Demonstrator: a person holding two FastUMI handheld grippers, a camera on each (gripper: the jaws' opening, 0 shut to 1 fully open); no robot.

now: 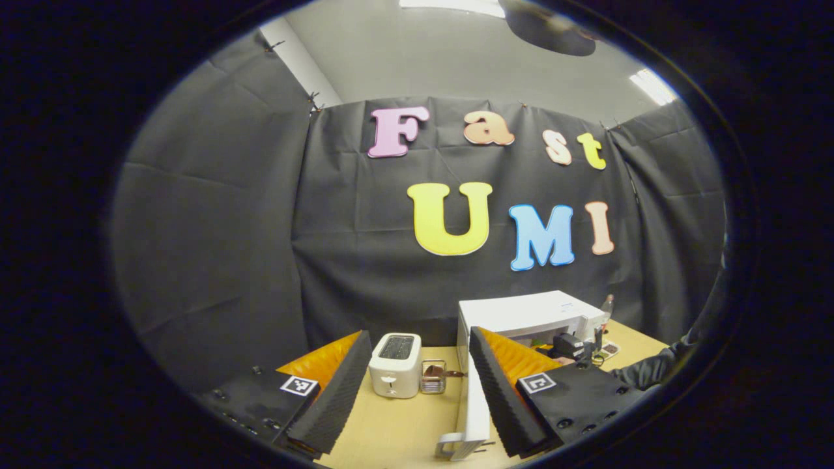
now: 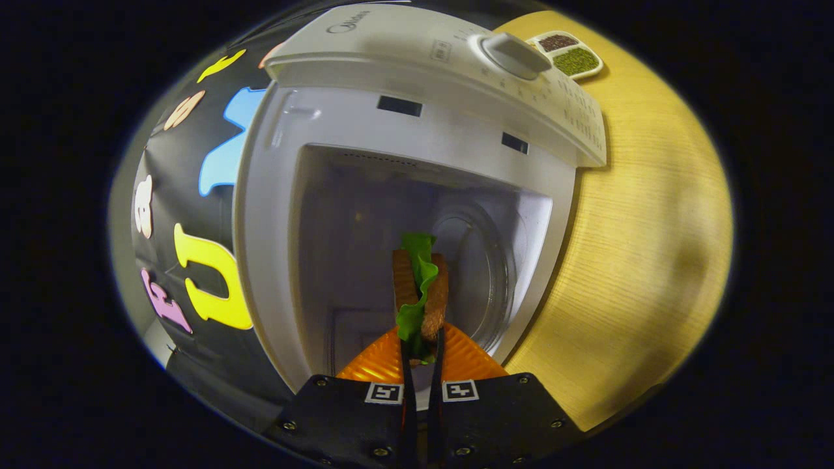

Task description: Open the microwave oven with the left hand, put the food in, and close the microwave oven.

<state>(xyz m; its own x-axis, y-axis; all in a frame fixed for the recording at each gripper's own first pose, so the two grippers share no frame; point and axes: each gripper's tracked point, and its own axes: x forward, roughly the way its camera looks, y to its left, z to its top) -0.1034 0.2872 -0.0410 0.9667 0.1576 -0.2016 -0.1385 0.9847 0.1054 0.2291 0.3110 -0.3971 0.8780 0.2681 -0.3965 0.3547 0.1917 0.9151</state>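
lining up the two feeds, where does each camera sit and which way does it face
Left gripper view: rides the open left tool, held back, facing the toaster and microwave; a sleeve shows.
Right gripper view: rides the right tool, shut on the sandwich, facing the open cavity.
Shared: the microwave and the table.

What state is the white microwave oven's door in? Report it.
Open. The white microwave oven shows its bare cavity, and the right gripper holds the lettuce sandwich before it.

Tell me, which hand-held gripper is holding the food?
The right hand-held gripper: its fingers are pinched shut on the sandwich at the open microwave. The left hand-held gripper is spread open, holding nothing.
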